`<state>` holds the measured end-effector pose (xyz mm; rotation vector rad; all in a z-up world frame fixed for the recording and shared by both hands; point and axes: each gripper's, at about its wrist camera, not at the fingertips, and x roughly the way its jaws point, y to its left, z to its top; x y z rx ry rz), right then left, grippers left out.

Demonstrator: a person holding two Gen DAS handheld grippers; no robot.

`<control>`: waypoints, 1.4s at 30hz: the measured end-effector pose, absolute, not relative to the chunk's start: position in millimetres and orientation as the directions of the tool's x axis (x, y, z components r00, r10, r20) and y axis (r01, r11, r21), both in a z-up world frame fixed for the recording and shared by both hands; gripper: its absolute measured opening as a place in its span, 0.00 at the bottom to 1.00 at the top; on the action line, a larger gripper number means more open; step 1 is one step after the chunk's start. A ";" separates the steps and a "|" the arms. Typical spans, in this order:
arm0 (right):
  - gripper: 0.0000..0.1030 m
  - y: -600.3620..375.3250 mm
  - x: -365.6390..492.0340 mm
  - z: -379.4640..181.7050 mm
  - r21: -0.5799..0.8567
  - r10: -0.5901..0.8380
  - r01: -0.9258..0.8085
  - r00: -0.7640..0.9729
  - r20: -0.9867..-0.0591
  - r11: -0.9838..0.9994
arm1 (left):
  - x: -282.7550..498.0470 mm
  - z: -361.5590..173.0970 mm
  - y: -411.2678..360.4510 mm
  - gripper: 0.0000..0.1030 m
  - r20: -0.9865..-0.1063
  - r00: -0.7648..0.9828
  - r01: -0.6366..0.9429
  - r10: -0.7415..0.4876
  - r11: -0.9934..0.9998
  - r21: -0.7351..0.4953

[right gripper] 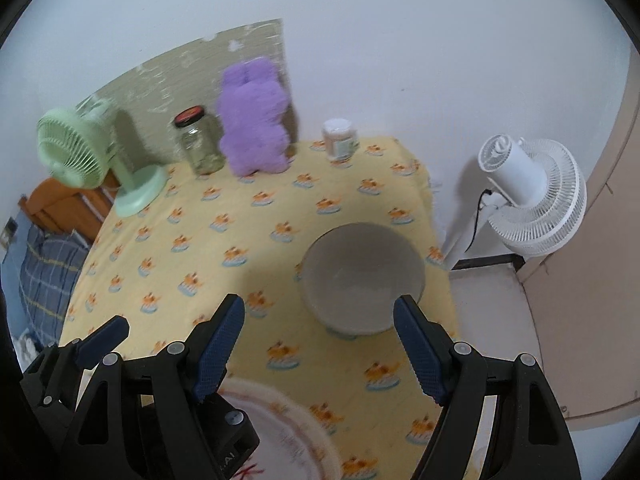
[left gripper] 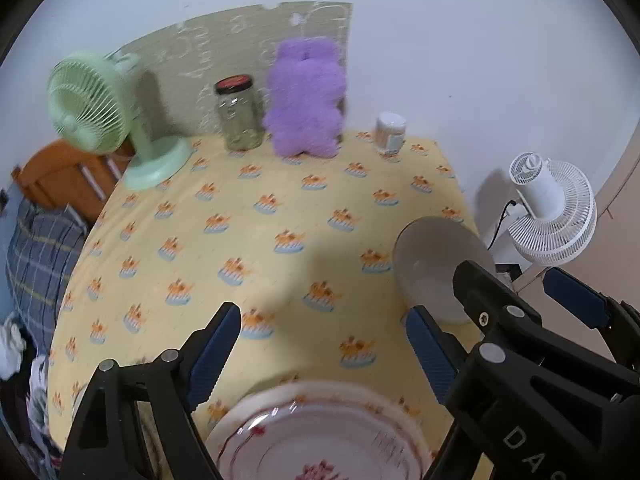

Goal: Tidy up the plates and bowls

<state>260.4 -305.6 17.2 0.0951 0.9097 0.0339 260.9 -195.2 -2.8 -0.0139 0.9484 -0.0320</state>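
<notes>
A white plate with a red floral pattern point(left gripper: 320, 436) lies at the table's near edge, just below my left gripper point(left gripper: 324, 344), which is open and empty above it. The plate also shows in the right wrist view point(right gripper: 292, 432). A grey bowl point(right gripper: 362, 276) stands upright near the table's right edge, just ahead of my right gripper point(right gripper: 320, 344), which is open and empty. The bowl also shows in the left wrist view point(left gripper: 436, 264), partly hidden behind the right gripper's body point(left gripper: 520, 332).
The table has a yellow patterned cloth point(left gripper: 260, 240). At the back stand a green desk fan point(left gripper: 100, 120), a glass jar with a red lid point(left gripper: 240, 116), a purple plush toy point(left gripper: 306, 96) and a small white-lidded jar point(left gripper: 390, 134). A white floor fan point(right gripper: 532, 196) stands right of the table.
</notes>
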 end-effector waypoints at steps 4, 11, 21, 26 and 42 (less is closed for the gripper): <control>0.77 -324.7 280.0 8.2 0.092 0.038 0.055 0.617 -0.786 0.994 | 286.1 -14.2 -215.2 0.79 -0.812 0.582 0.048 -0.043 0.999 -0.019; 0.62 -353.1 317.0 -23.1 0.061 -0.023 0.124 0.586 -0.810 0.990 | 324.8 -50.2 -243.5 0.69 -0.834 0.543 0.084 -0.095 0.995 -0.058; 0.53 -378.9 349.6 -69.1 0.071 -0.038 0.185 0.524 -0.851 0.980 | 354.9 -89.3 -267.1 0.34 -0.864 0.485 0.145 -0.135 0.987 -0.073; 0.34 -384.1 354.6 -85.0 0.084 -0.028 0.201 0.495 -0.868 0.976 | 358.7 -97.3 -273.9 0.26 -0.870 0.482 0.156 -0.107 0.987 -0.035; 0.23 -377.2 357.4 -91.4 0.059 -0.040 0.190 0.476 -0.879 0.980 | 360.0 -99.8 -271.5 0.20 -0.877 0.474 0.183 -0.075 0.983 0.015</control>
